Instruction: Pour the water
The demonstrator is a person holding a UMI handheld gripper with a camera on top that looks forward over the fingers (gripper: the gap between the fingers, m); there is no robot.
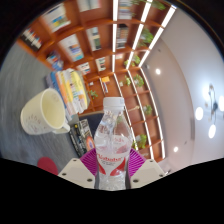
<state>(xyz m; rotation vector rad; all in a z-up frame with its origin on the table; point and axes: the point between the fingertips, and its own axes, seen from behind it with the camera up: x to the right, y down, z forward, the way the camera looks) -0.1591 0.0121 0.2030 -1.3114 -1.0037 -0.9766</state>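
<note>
Water bottle [112, 148] stands between the gripper [112, 172] fingers, upright relative to the fingers, w/ the whole scene behind it tilted hard. Clear plastic, white cap on top, pink-red label band around the lower body. Both fingers close in on the label zone: 1 pink pad [90, 165] shows at the bottle's left side and another at the right, both right up against the plastic w/ no gap visible, so the gripper is clamped on the bottle. Bottle's base is hidden below the fingers; can't tell the water level.

Largest thing behind it: a wooden shelf unit [75, 40] w/ orange-brown frames, filling most of the bkgd and running diagonally. Books and boxes sit in its compartments, too small to read. Ceiling [185, 80] takes up the right side, pale grey, w/ long strip lights [150, 30] running along it and a few round spot lights further right.

Next down in size: a cream mug [42, 110] left of the bottle, seen tipped on its side in this view, open mouth facing the bottle, handle on the side nearer the bottle. Mug is apart from the bottle, not touching. Just beyond the mug, a colourful box [72, 88] w/ yellow and blue print, near the mug's rim; can't tell if they touch.
</note>
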